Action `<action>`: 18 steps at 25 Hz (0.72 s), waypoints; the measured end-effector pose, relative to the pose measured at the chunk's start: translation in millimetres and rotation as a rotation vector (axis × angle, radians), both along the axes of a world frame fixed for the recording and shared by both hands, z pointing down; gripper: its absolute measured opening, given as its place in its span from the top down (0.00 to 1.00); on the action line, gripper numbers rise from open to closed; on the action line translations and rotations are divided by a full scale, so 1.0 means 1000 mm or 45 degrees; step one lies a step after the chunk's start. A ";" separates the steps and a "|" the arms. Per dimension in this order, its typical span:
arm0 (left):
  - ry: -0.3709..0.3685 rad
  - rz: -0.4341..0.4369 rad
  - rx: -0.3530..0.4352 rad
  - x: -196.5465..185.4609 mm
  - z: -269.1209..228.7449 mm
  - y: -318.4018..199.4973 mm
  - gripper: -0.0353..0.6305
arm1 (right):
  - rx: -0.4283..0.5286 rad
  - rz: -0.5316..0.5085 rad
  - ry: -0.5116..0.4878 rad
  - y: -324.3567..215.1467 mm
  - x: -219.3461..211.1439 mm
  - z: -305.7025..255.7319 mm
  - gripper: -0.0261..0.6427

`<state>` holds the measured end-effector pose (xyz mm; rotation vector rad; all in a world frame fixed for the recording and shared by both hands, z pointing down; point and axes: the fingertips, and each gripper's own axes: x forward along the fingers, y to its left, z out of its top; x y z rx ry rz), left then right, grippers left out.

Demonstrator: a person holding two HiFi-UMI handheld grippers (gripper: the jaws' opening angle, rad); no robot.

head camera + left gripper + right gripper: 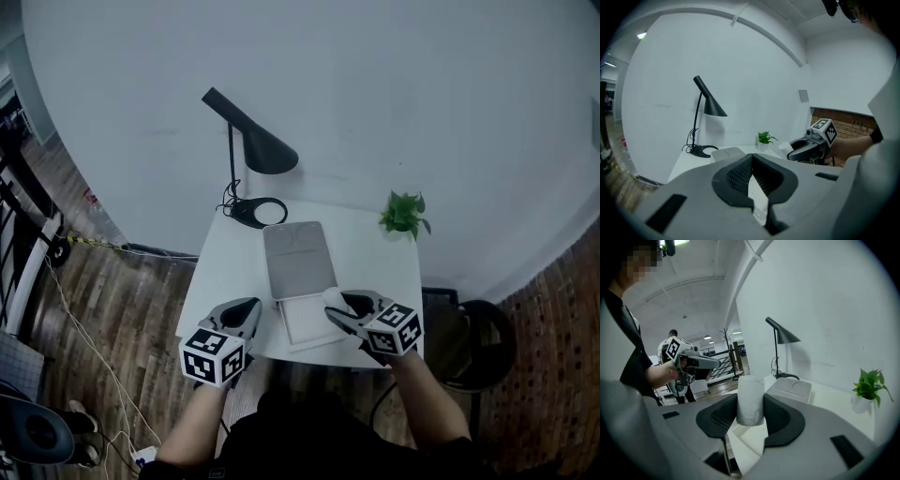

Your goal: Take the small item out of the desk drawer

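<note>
**Item gripped, clear of drawer – set-down next**

The right tool point(345, 309) is clamped on the small item point(750, 399), a white cylinder-like piece standing upright between the pads. It is held in the air over the right edge of the open drawer point(305, 323), not touching it.

The drawer is the pulled-out tray of a grey drawer unit point(298, 253) sitting mid-bench. It pokes toward the person and looks empty from the head view.

The left tool point(246, 314) has its jaws together with nothing in them. It hangs just left of the drawer and touches nothing.

A black lamp point(248, 141) stands at the back left of the white bench point(375, 272), and a small potted plant point(403, 214) at the back right.

Step, as I judge it: the take-out is basically done, since the item is out of the drawer and in the grip.

The next move likely needs a bare spot on the bench, probably to the right of the unit and short of the plant. The item should go down upright and the right tool open only once it rests. The left tool is free to push the drawer shut if that is wanted.
</note>
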<state>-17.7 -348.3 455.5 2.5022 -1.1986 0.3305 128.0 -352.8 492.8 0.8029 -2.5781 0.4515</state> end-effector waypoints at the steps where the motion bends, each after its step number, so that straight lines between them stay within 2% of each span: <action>1: -0.002 -0.014 0.012 0.006 -0.005 -0.003 0.94 | 0.018 -0.012 -0.033 0.001 0.005 -0.007 0.71; 5: -0.029 -0.067 0.057 0.030 -0.023 -0.011 0.93 | 0.091 -0.084 -0.121 0.006 0.027 -0.031 0.71; 10: -0.148 -0.058 0.121 0.066 -0.040 -0.016 0.94 | 0.210 -0.185 -0.120 0.008 0.060 -0.061 0.71; 12: -0.169 -0.065 0.151 0.076 -0.050 -0.016 0.94 | 0.252 -0.179 -0.161 0.007 0.073 -0.080 0.71; 18: -0.136 -0.112 0.231 0.084 -0.079 -0.008 0.93 | 0.444 -0.091 -0.350 0.011 0.097 -0.138 0.71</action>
